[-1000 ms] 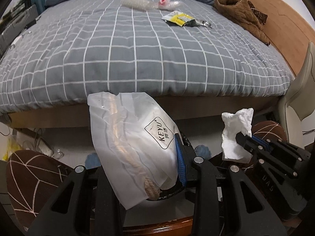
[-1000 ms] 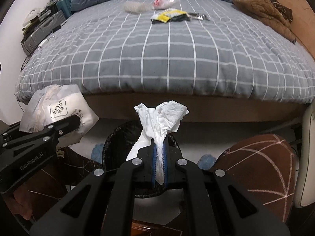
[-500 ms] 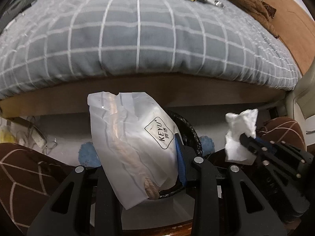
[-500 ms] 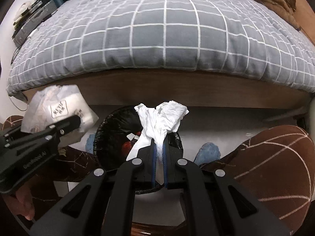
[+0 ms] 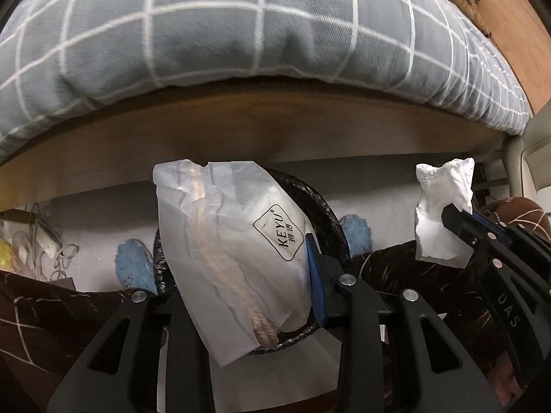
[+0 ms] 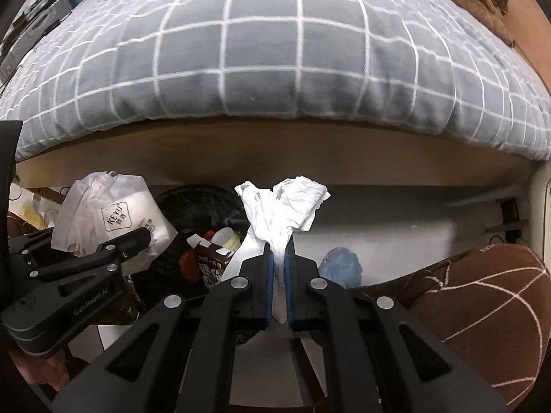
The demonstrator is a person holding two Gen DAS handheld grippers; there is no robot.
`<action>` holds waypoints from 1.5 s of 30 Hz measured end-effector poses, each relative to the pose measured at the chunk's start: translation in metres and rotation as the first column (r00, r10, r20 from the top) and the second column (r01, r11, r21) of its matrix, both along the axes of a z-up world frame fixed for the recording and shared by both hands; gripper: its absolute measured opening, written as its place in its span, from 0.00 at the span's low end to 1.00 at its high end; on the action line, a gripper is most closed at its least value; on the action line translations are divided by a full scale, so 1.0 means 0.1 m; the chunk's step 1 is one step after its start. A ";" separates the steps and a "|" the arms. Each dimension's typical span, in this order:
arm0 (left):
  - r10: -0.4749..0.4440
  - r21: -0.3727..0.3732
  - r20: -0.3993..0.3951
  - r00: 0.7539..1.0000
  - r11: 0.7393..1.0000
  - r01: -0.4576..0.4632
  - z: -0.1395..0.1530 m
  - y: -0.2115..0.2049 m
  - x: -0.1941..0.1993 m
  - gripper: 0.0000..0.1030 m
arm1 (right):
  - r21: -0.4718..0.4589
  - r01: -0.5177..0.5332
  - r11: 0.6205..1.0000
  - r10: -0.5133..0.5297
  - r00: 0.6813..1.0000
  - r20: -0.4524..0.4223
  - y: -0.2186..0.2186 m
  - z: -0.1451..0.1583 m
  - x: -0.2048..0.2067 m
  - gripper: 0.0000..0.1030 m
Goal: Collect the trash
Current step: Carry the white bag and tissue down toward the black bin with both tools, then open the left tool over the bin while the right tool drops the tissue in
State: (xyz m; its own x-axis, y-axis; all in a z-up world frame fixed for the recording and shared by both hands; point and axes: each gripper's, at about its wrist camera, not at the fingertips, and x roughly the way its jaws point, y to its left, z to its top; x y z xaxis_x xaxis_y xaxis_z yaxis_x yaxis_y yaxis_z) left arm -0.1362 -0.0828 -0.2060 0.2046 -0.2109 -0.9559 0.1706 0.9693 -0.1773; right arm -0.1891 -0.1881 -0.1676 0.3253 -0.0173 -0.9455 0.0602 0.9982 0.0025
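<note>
Two grippers hold trash over the black bin (image 6: 203,213). Left gripper (image 5: 241,296) pinches the white bag (image 5: 227,247); right gripper (image 6: 279,275) squeezes the tissue (image 6: 282,213). Go lower, straight above the bin just below, before letting go.

Both grippers sink toward the floor, tipping steeper. The bed (image 6: 261,51) top slides out of sight, its wooden side looming close. The bin (image 6: 203,206) now shows its contents: a carton (image 6: 210,261), a cup (image 6: 225,237).
</note>
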 end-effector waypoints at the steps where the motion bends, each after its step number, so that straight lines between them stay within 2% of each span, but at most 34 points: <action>1: -0.006 0.001 -0.006 1.000 1.000 0.006 -0.03 0.00 0.00 0.32 | 0.001 0.002 1.000 -0.002 1.000 -0.003 -0.02 -0.01 -0.01 0.05; 7: -0.024 0.013 -0.003 1.000 1.000 0.024 -0.08 -0.04 0.01 0.33 | 0.014 0.007 1.000 -0.007 1.000 -0.018 -0.10 -0.08 -0.02 0.05; 10: -0.023 0.030 0.006 1.000 0.999 0.023 -0.07 -0.01 -0.01 0.36 | 0.017 0.003 1.000 -0.003 1.000 -0.015 -0.12 -0.10 0.01 0.05; 13: -0.011 0.060 0.053 0.999 0.998 0.008 0.04 0.03 -0.03 0.48 | 0.015 -0.007 1.000 0.007 1.000 -0.007 -0.08 -0.08 0.04 0.05; 15: 0.004 0.054 0.072 0.997 0.999 -0.008 0.10 0.10 -0.03 0.61 | 0.010 -0.016 1.000 0.016 1.000 -0.001 -0.04 -0.06 0.05 0.05; 19: 0.041 0.049 0.093 0.995 0.998 -0.045 0.22 0.24 -0.04 0.71 | 0.001 -0.041 0.999 0.041 0.999 0.022 0.07 0.00 0.08 0.05; 21: 0.060 0.057 0.111 0.992 0.996 -0.067 0.28 0.34 -0.06 0.82 | 0.001 -0.055 0.999 0.054 0.998 0.032 0.14 0.02 0.08 0.05; 24: 0.076 0.083 0.161 0.984 0.992 -0.090 0.41 0.44 -0.12 0.92 | 0.006 -0.079 0.997 0.078 0.996 0.040 0.23 0.05 0.09 0.05; 27: 0.088 0.096 0.183 0.979 0.990 -0.107 0.49 0.58 -0.13 0.94 | 0.011 -0.101 0.995 0.100 0.994 0.041 0.33 0.06 0.09 0.05; 36: 0.142 0.076 0.175 0.974 0.985 -0.157 0.57 0.99 -0.13 0.94 | 0.031 -0.126 0.992 0.125 0.992 0.030 0.64 0.09 0.16 0.05; 45: 0.181 0.078 0.182 0.966 0.977 -0.198 0.58 1.26 -0.13 0.94 | 0.038 -0.201 0.979 0.201 0.979 -0.020 1.00 -0.07 0.20 0.05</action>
State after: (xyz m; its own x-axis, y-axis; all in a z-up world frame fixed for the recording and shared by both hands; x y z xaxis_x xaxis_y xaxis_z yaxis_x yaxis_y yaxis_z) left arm -0.1493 0.0429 -0.1477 0.3960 -0.0623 -0.9161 0.0021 0.9978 -0.0669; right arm -0.1692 -0.0879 -0.1749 0.2963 0.0801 -0.9517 -0.1412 0.9892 0.0393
